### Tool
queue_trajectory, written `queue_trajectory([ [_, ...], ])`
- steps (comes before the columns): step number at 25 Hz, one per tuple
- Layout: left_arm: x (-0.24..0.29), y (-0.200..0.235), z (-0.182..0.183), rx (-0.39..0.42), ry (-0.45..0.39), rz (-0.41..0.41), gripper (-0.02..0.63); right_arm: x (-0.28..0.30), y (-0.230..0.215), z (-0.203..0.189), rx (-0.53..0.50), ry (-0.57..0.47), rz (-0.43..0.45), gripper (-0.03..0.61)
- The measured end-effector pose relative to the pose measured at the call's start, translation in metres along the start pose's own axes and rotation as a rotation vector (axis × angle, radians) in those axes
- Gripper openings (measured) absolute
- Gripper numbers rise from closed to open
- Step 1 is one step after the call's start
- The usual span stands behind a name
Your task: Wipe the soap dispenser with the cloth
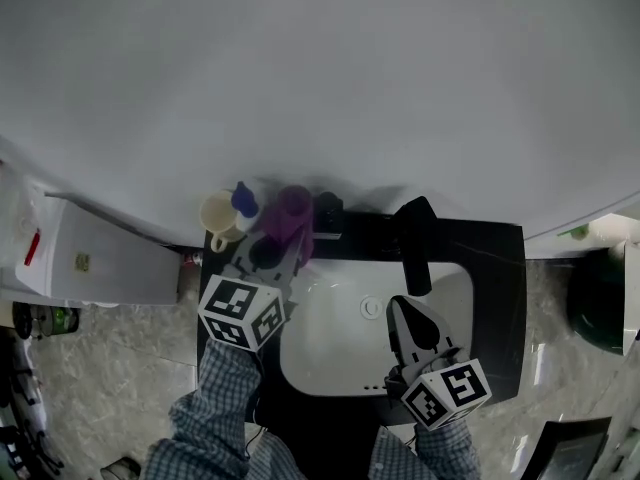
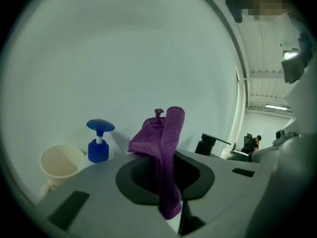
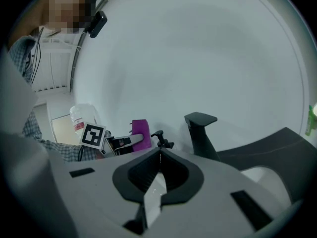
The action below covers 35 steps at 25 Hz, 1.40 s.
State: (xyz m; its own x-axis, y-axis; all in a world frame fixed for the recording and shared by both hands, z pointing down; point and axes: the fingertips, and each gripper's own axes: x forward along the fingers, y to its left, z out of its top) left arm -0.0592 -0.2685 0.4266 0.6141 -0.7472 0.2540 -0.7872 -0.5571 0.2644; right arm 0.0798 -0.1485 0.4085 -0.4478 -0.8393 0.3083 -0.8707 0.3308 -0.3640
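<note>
White wall rises behind a black table (image 1: 495, 288) with a white basin (image 1: 330, 353) sunk into it.

Your left hand-held gripper (image 1: 278, 253) has its 2 jaws clamped on a purple cloth (image 2: 166, 148). The cloth stands up between the jaws, folds over at the top and hangs down in front of them. You hold it over the back left corner of the table. The soap dispenser (image 2: 99, 144), a blue bottle with a blue pump top, stands upright on that corner against the wall. It sits just to the left of the cloth, and the left gripper view shows a gap between them. A cream cup (image 2: 59, 163) stands just beside the dispenser on its far left.

Your right hand-held gripper (image 1: 402, 311) hangs over the basin with its jaws brought together at the tips and nothing between them. It points toward the back of the table, where a black faucet (image 1: 415, 243) stands behind the basin. A small black lever fitting (image 3: 161, 139) sits between the faucet and the cloth.

Checked sleeves (image 1: 215, 408) cover both your arms. A white cabinet (image 1: 90, 253) stands to the left of the table, with grey marbled floor (image 1: 100, 388) below it.
</note>
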Motion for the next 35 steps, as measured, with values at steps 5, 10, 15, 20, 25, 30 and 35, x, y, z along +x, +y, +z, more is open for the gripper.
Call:
queue_trajectory([
  [5,0.018,0.009,-0.016,-0.004,0.029,0.016,0.057,0.001,-0.009,-0.003,0.030,0.001,-0.004,0.018],
  [10,0.026,0.024,-0.030,-0.031,0.047,0.045,0.057,0.000,-0.014,0.000,0.045,-0.016,-0.008,0.018],
  [15,0.034,0.032,-0.053,-0.049,0.099,0.074,0.057,-0.005,-0.021,-0.001,0.049,-0.009,-0.022,0.018],
  [20,0.032,0.043,-0.062,-0.111,0.090,0.105,0.057,-0.007,-0.022,-0.007,0.055,-0.001,-0.029,0.018],
  [25,0.029,0.043,-0.077,-0.106,0.131,0.114,0.057,-0.009,-0.024,-0.007,0.054,-0.003,-0.035,0.018],
  [30,0.018,0.034,-0.076,-0.092,0.139,0.087,0.057,-0.011,-0.023,-0.007,0.057,-0.006,-0.042,0.018],
  [35,-0.002,0.020,-0.066,-0.040,0.142,0.062,0.057,-0.011,-0.020,0.002,0.051,-0.020,-0.034,0.018],
])
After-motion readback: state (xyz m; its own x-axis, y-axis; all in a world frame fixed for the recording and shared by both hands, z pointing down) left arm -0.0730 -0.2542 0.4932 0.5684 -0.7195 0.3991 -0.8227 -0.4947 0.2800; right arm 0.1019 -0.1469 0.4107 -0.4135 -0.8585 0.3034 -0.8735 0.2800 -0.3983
